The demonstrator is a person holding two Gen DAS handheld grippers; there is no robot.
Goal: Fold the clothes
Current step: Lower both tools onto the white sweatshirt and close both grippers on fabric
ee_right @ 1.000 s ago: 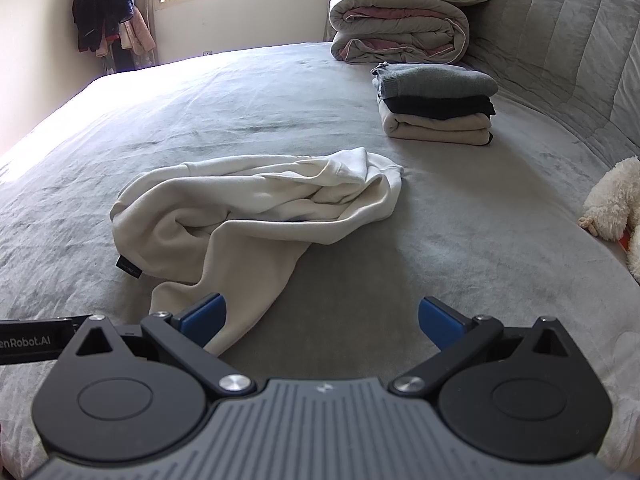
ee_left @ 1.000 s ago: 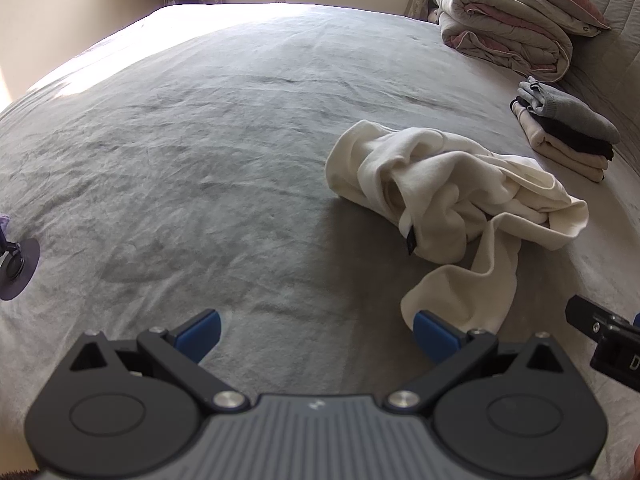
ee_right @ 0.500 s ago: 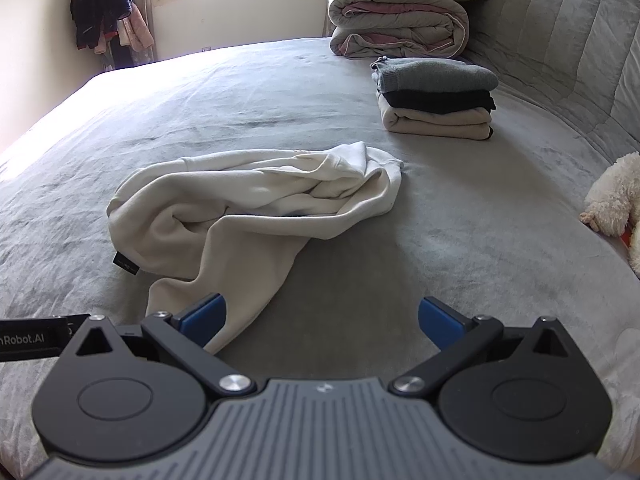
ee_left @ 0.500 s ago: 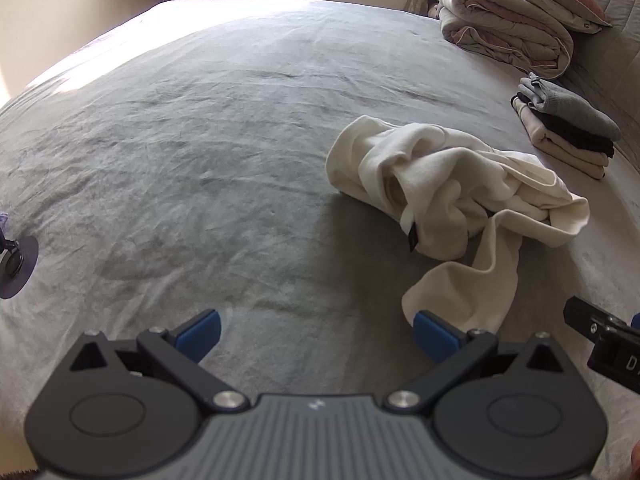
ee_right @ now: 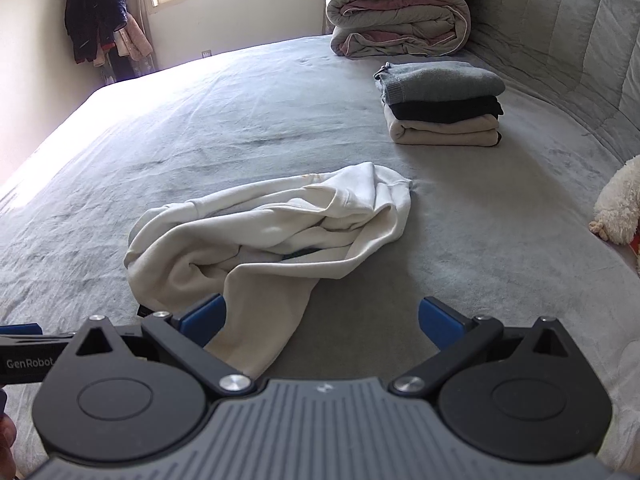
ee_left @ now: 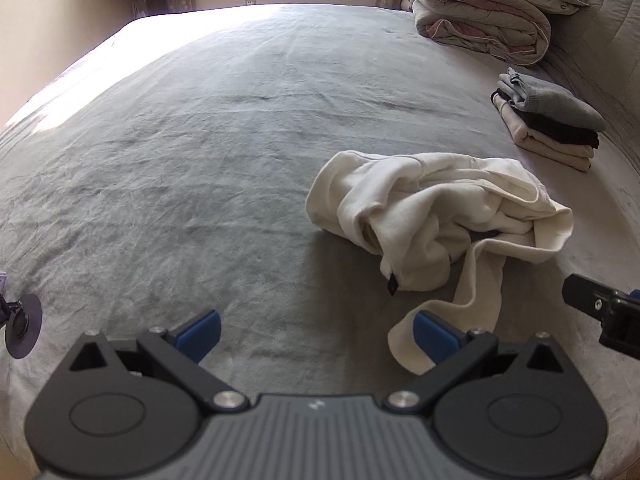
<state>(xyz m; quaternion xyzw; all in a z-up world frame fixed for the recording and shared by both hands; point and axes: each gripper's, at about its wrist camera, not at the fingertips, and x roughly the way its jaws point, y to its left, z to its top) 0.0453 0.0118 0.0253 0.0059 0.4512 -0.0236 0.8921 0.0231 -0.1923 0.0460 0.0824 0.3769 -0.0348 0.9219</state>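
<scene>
The cream garment (ee_left: 436, 216) lies crumpled on the grey bed cover (ee_left: 208, 168), ahead of and to the right of the left gripper (ee_left: 316, 330). One loose end trails back to that gripper's right fingertip (ee_left: 434, 334), passing behind it; whether they touch cannot be told. In the right wrist view, the same garment (ee_right: 272, 232) lies ahead of and to the left of the right gripper (ee_right: 322, 318), with the trailing end running between its fingers, close to the left fingertip (ee_right: 204, 318).

Left gripper: jaws spread wide, nothing gripped. Right gripper: jaws spread wide, nothing gripped.

Beyond the garment, ahead and right of both grippers, stands a stack of folded clothes (ee_right: 442, 104); further back is a rolled quilt (ee_right: 400, 20). A white plush toy (ee_right: 618, 204) lies far right of the right gripper.

Compared with one second earlier, both grippers have closed in on the garment, and their opening is unchanged.
</scene>
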